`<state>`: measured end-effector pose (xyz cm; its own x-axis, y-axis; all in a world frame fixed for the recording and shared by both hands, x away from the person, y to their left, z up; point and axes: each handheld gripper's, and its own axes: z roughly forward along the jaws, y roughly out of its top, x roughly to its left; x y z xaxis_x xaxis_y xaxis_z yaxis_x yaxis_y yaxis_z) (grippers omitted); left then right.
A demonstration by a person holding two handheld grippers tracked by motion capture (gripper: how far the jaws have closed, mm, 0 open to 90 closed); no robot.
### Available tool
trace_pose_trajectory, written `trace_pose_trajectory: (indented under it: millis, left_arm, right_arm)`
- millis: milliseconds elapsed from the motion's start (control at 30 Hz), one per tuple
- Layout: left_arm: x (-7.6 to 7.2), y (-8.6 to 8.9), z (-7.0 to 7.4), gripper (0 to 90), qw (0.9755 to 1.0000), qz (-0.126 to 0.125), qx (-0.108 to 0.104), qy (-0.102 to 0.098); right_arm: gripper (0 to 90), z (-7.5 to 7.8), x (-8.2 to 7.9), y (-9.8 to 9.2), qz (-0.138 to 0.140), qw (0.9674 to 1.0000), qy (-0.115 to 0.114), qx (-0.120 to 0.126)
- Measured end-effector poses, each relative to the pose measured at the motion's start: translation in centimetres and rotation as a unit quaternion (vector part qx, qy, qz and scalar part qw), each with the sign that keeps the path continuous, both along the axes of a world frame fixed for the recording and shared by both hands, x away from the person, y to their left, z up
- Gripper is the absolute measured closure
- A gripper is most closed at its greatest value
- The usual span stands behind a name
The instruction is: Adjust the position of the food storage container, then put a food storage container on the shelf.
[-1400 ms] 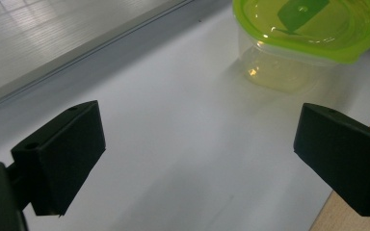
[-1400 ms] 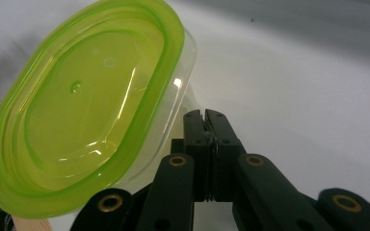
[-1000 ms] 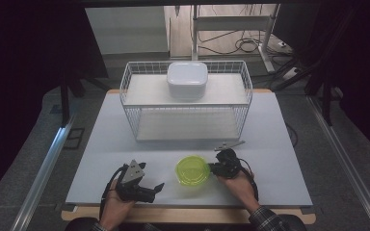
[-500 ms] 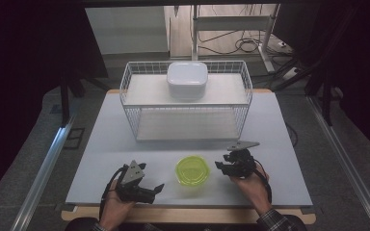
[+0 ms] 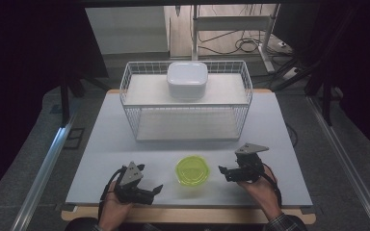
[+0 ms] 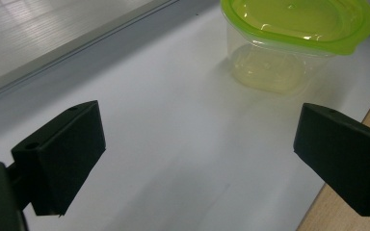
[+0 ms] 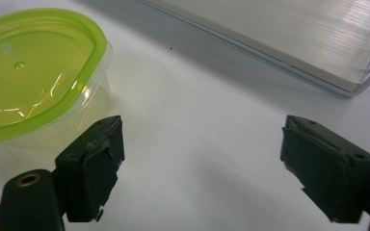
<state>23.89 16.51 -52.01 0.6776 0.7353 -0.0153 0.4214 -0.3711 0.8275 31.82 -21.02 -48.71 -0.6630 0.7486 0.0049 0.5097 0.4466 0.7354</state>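
A clear tub with a lime-green lid (image 5: 192, 171) stands near the front of the white table (image 5: 279, 130), between my two grippers. My left gripper (image 5: 156, 190) lies to its left, open and holding nothing; from that gripper's view the tub (image 6: 294, 43) is ahead at the upper right. My right gripper (image 5: 223, 171) sits just right of the tub, open, jaws wide apart and holding nothing. From the right gripper view the tub (image 7: 33, 77) is at the left, close beside one jaw.
A white wire basket (image 5: 125, 84) stands at the back middle of the table, with a white lidded container (image 5: 187, 79) on its upper shelf. Its base board (image 7: 289, 33) lies ahead of the right gripper. The wooden table edge (image 6: 351, 211) runs along the front.
My right gripper has drawn back to the right, away from the green-lidded tub, leaving it standing on the table. The left gripper has stayed put.
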Motion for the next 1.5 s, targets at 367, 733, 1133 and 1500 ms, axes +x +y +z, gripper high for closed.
trace_pose_trajectory:
  millis: [367, 733, 1133, 1500]
  left_arm:
    - [0.0, -0.1, 0.0, 3.6, 1.0000, -0.002, 0.002, 0.000]
    - [0.0, -0.2, -0.1, 3.6, 1.0000, -0.004, 0.003, 0.000]
    - [0.0, -0.3, -0.1, 3.7, 0.9999, -0.007, 0.008, -0.002]
    - [0.0, -0.4, -0.1, 3.7, 0.9999, -0.011, 0.011, -0.002]
  right_arm:
    - [4.4, 0.5, -0.7, 0.6, 0.013, 0.9996, 0.004, 0.023]
    - [30.8, 1.5, -0.4, 1.3, 0.019, 0.9911, 0.067, 0.114]
    - [51.2, -0.1, 2.0, 3.5, 0.014, 0.9737, 0.164, 0.158]
    - [75.5, -1.0, 3.0, 3.6, 0.011, 0.9519, 0.232, 0.200]
